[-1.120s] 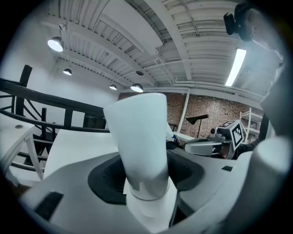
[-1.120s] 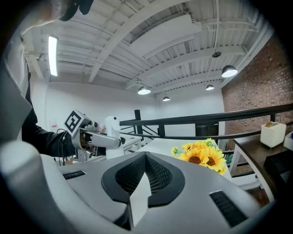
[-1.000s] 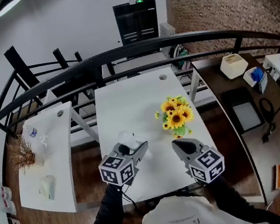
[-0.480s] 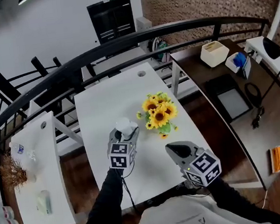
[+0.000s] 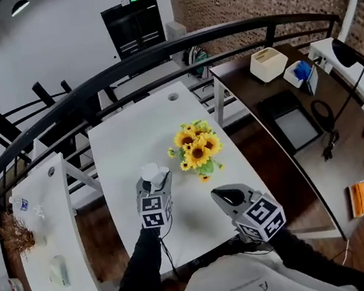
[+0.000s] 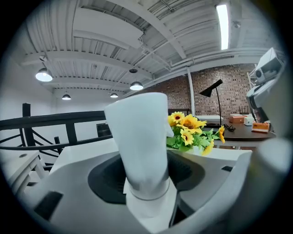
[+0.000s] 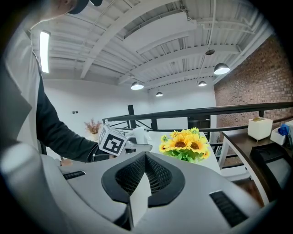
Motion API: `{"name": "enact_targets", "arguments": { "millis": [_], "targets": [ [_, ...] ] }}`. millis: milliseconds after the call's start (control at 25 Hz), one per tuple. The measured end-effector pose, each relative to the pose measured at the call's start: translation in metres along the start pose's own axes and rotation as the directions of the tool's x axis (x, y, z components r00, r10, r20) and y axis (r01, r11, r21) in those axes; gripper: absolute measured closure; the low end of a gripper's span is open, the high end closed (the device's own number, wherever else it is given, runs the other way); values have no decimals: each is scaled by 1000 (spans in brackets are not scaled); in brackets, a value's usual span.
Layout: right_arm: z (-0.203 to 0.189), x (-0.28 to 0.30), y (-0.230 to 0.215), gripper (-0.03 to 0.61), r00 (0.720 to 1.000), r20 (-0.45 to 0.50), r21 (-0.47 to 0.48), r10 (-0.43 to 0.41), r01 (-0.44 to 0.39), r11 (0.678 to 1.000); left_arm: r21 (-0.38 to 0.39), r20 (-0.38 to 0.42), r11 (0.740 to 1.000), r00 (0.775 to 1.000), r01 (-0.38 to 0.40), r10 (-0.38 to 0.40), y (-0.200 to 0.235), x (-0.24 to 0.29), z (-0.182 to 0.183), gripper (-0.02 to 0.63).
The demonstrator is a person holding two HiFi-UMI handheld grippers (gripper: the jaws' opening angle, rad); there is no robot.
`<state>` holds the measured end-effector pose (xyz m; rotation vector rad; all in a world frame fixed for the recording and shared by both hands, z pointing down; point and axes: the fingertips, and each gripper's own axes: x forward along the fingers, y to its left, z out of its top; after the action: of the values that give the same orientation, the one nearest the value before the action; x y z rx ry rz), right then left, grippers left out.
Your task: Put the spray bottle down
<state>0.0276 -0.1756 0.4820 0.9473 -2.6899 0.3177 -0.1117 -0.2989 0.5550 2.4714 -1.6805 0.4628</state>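
A white spray bottle (image 5: 154, 176) stands upright between the jaws of my left gripper (image 5: 155, 189), which is shut on it over the white table (image 5: 127, 135), left of the sunflowers. In the left gripper view the bottle's (image 6: 139, 146) head rises between the grey jaws. Whether its base touches the table is hidden. My right gripper (image 5: 220, 196) hovers at the table's near right part, shut and holding nothing. From the right gripper view (image 7: 144, 180) I see the left gripper's marker cube (image 7: 113, 140) and the bottle (image 7: 138, 134) beside it.
A bunch of sunflowers (image 5: 195, 147) stands on the table just right of the bottle. A second white table (image 5: 46, 226) lies to the left, a black railing (image 5: 157, 58) runs behind, and a dark desk (image 5: 276, 106) with boxes sits to the right.
My left gripper has carried the bottle forward and downward and rolled level, so its marker cube now faces up. The right gripper has barely moved.
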Motion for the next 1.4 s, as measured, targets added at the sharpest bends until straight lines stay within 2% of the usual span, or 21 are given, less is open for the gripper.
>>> {"name": "enact_targets", "arguments": {
  "millis": [520, 760, 960, 1400],
  "targets": [
    [0, -5, -2, 602, 1000, -10, -24, 4, -4, 1000, 31, 61, 999, 997, -40, 38, -3, -1, -2, 341],
    [1, -7, 2, 601, 1000, -14, -31, 4, -5, 999, 16, 55, 999, 998, -33, 32, -3, -4, -2, 339],
    [3, -6, 5, 602, 1000, -9, -39, 11, -12, 999, 19, 54, 1000, 998, -19, 18, -6, -6, -1, 306],
    [6, -6, 13, 602, 1000, 9, -21, 23, -22, 1000, -83, 7, 996, 1000, 22, -21, -6, -38, -12, 249]
  ]
}}
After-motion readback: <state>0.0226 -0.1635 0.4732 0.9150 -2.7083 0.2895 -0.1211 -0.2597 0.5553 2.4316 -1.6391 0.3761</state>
